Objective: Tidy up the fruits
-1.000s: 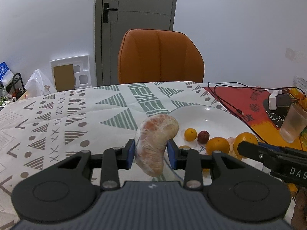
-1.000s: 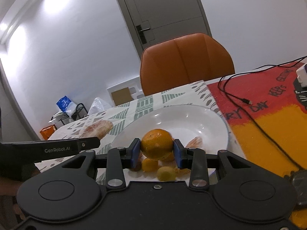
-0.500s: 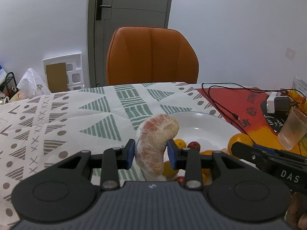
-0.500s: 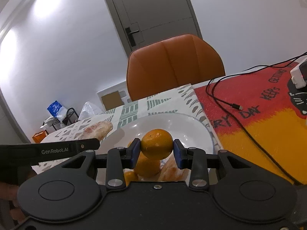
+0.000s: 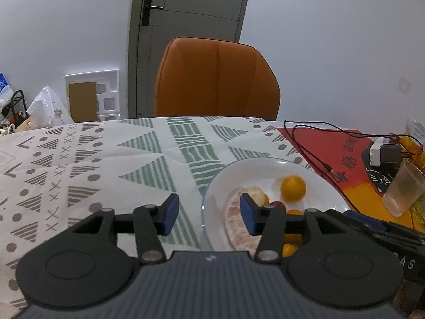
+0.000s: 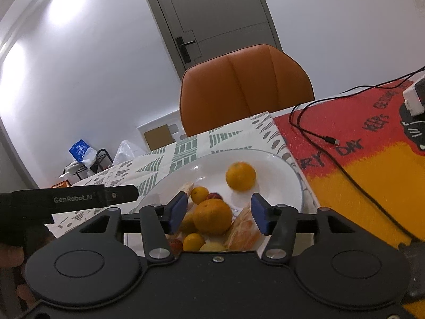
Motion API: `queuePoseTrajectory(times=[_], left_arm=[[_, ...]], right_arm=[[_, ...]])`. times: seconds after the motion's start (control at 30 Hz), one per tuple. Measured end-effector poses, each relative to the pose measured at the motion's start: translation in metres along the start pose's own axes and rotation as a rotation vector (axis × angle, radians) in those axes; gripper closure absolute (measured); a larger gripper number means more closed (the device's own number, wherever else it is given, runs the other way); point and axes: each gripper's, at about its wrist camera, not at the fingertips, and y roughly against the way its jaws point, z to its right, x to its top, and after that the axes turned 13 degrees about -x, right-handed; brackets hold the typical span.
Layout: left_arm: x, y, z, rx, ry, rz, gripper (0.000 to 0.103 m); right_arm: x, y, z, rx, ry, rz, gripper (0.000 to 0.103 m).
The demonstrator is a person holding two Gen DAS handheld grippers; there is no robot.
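Right wrist view: we hold both grippers' jaws apart, empty, over the white plate (image 6: 289,175), which holds an orange (image 6: 240,176), smaller citrus (image 6: 199,194) and pomelo segments (image 5: 236,218).

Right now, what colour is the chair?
Orange, clearest in the left wrist view: chair.

A glossy white plate (image 6: 292,178) sits on matt patterned cloth (image 5: 79,164); the orange chair (image 5: 217,79) looks smooth, leather-like.

- We read "GenRobot.AI" on the left gripper (image 6: 71,199).
- We read "DAY" and "KEEPS" on the red mat (image 6: 353,133).
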Motion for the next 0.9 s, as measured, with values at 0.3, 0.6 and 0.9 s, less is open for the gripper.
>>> queuePoseTrajectory(times=[0.3, 0.6, 0.9], left_arm=[[-0.005, 0.030, -0.010, 0.021, 0.011, 0.027, 0.022], [-0.009, 0.057, -0.013, 0.037, -0.004, 0.053, 0.010], [-0.015, 0.084, -0.021, 0.081, 0.000, 0.040, 0.005]], right_arm=[[-0.006, 0.015, -0.006, -0.011, -0.014, -0.001, 0.040], [-0.011, 0.031, -0.014, -0.005, -0.019, 0.018, 0.024], [-0.013, 0.044, -0.024, 0.027, -0.020, 0.028, 0.000]])
